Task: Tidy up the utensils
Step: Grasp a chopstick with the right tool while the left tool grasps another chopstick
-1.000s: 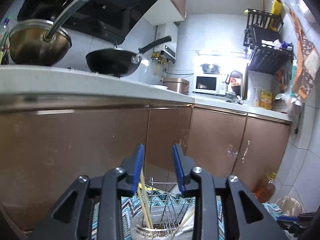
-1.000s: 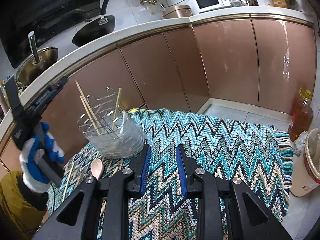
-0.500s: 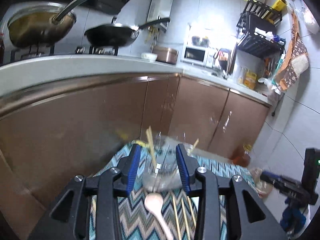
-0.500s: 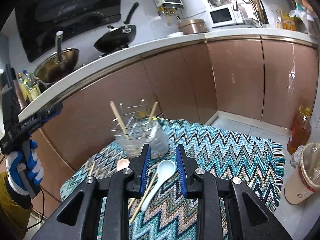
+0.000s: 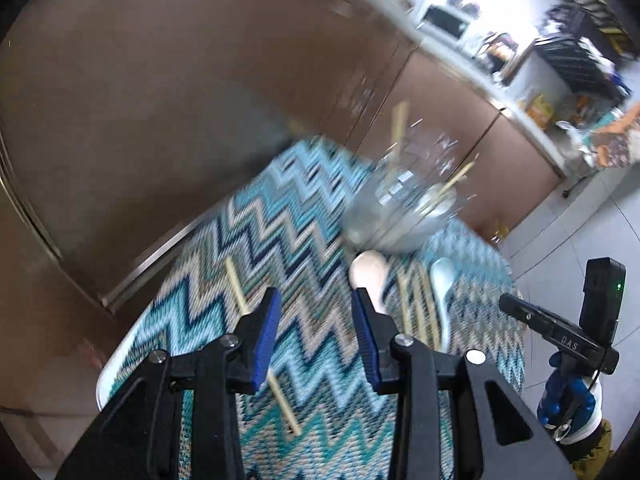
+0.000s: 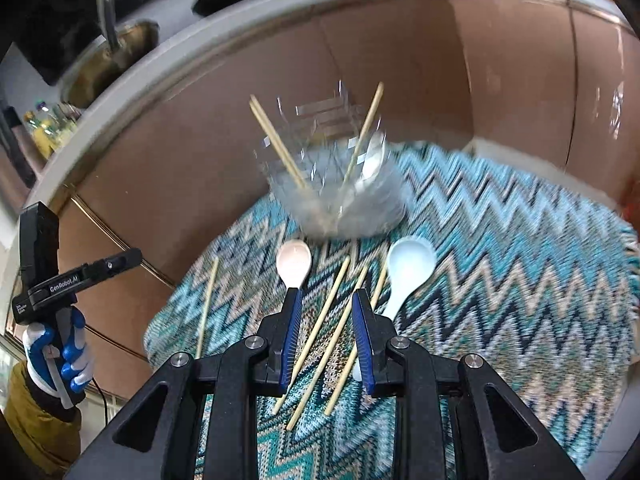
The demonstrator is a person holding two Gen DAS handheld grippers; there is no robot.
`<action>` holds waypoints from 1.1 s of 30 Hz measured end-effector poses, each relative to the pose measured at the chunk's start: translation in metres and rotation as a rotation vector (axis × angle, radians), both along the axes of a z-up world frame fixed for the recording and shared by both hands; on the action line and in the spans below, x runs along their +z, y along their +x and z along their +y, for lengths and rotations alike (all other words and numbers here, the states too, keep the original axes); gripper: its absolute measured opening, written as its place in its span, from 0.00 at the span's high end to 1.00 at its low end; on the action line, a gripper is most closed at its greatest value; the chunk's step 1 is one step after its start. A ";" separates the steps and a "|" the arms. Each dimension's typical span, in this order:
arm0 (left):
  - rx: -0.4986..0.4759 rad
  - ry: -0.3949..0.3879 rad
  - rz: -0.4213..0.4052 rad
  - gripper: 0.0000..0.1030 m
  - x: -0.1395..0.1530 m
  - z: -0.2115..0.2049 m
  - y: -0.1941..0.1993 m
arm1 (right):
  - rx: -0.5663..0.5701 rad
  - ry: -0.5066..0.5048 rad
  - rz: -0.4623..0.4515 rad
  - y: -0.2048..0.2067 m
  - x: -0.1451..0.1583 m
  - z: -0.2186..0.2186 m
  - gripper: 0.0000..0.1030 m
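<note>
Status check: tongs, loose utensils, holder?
Both tongs open, empty: left tongs, right tongs. Chopsticks and two spoons, pink spoon, white spoon, loose on the mat. Holder upright, nothing blocking.

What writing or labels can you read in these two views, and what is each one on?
"GenRobot.AI": white lettering on the black body of the left gripper, seen from the right wrist view.
"DAS": faint lettering on the black body of the right gripper, seen from the left wrist view; possibly part of a longer mark.
A small white label lower on the left gripper body: too small to read.
Bottles and packages on the counter: too blurred to read.
</note>
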State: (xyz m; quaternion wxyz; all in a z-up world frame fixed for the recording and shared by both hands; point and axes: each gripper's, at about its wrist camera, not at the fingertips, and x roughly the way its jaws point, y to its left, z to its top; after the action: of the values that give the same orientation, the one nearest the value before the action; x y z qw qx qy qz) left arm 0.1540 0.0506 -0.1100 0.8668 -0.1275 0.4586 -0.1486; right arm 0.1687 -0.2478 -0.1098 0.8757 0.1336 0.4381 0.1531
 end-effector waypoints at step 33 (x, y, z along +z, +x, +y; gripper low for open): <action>0.008 -0.025 0.322 0.67 -0.103 0.022 0.077 | 0.003 -0.104 0.268 0.086 -0.077 0.016 0.78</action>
State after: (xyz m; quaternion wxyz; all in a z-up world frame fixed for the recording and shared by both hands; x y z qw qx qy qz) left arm 0.2306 0.0729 -0.2132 0.7808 -0.1624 0.5894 -0.1288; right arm 0.2548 -0.2323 -0.1869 0.8147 0.1067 0.5588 0.1123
